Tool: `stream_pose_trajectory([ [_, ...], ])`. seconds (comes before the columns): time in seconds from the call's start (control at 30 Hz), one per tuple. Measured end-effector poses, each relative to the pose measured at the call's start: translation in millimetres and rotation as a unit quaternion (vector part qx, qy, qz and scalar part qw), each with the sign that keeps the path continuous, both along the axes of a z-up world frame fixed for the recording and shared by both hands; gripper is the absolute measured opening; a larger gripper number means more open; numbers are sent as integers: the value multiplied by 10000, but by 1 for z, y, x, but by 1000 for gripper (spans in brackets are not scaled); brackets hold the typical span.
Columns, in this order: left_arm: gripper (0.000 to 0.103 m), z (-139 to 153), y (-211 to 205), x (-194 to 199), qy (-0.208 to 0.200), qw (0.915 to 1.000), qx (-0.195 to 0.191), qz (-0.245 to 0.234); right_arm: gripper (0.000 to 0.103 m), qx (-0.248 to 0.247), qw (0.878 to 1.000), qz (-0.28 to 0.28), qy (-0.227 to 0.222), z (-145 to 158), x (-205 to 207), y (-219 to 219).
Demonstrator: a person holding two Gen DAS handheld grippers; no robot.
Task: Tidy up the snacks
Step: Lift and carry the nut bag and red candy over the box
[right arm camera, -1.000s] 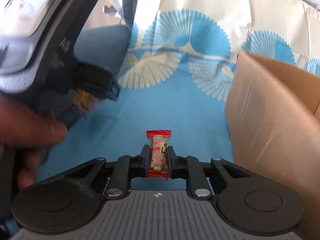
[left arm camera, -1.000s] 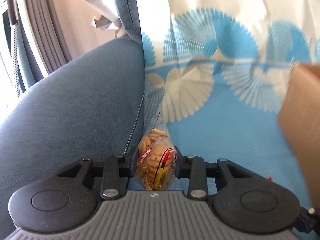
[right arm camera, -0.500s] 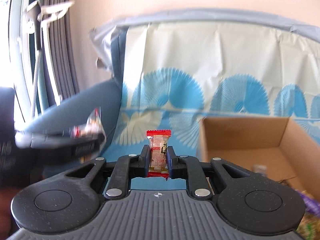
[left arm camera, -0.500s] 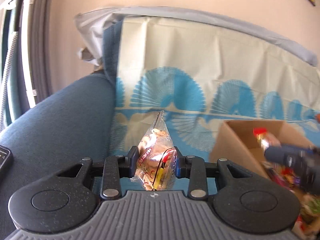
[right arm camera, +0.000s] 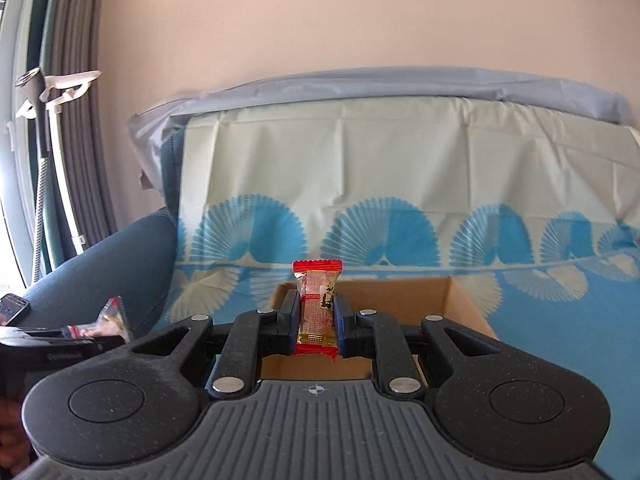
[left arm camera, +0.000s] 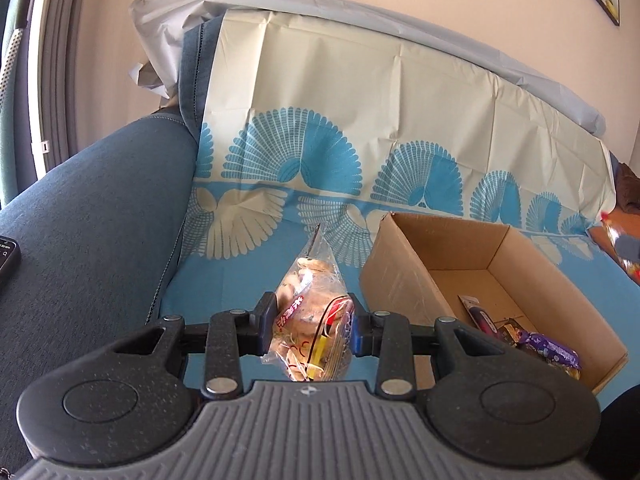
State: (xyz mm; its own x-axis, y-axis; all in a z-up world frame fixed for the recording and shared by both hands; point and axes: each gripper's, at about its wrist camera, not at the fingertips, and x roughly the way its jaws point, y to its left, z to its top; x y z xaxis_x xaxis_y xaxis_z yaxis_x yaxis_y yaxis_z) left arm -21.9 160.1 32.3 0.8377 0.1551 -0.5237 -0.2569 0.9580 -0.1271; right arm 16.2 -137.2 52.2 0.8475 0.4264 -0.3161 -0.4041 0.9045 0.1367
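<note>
My left gripper (left arm camera: 313, 322) is shut on a clear bag of tan biscuits (left arm camera: 310, 320), held above the blue patterned cloth just left of an open cardboard box (left arm camera: 404, 276). Inside that box lie a few wrapped snacks (left arm camera: 548, 350). In the right wrist view, my right gripper (right arm camera: 317, 316) is shut on a small red-ended candy packet (right arm camera: 317, 304), upright between the pads, in front of and over the cardboard box (right arm camera: 460, 300). The left gripper with its bag (right arm camera: 110, 318) shows at the left edge there. The right gripper and its packet (left arm camera: 624, 246) appear blurred at the far right of the left wrist view.
A blue sofa arm (left arm camera: 92, 232) rises on the left with a phone (left arm camera: 8, 256) lying on it. The sofa back carries a cream and blue fan-patterned cloth (left arm camera: 360, 120). A curtain and a white rack (right arm camera: 56, 92) stand by the window on the left.
Both grippers rose and tilted up from the seat cloth, each keeping its snack. The box came into view, and the right gripper now sits over its near side.
</note>
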Motion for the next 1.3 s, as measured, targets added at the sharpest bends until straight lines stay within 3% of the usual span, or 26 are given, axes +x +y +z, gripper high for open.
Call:
stream_pose_trajectory([
  [0.13,40,1,-4,-3,-6,10000,1,-36,18,293,9995,-99,-52,-10,-8,-19],
  [0.43,40,0,-19,-9,12,9999,11,-169,18,175,9998,-103,-70,-34,-3,-25],
  [0.7,40,1,-31,-8,-79,9995,317,-24,18,294,9994,-182,88,-57,10,-43],
  [0.8,40,-2,-39,1,46,9984,569,-54,18,433,9988,-191,94,-59,15,-50],
  [0.97,40,-5,-53,24,265,9991,325,41,18,516,9984,-155,151,-61,21,-54],
  [1.3,40,27,-132,83,-222,9959,387,-786,18,581,9975,-366,188,-67,36,-61],
])
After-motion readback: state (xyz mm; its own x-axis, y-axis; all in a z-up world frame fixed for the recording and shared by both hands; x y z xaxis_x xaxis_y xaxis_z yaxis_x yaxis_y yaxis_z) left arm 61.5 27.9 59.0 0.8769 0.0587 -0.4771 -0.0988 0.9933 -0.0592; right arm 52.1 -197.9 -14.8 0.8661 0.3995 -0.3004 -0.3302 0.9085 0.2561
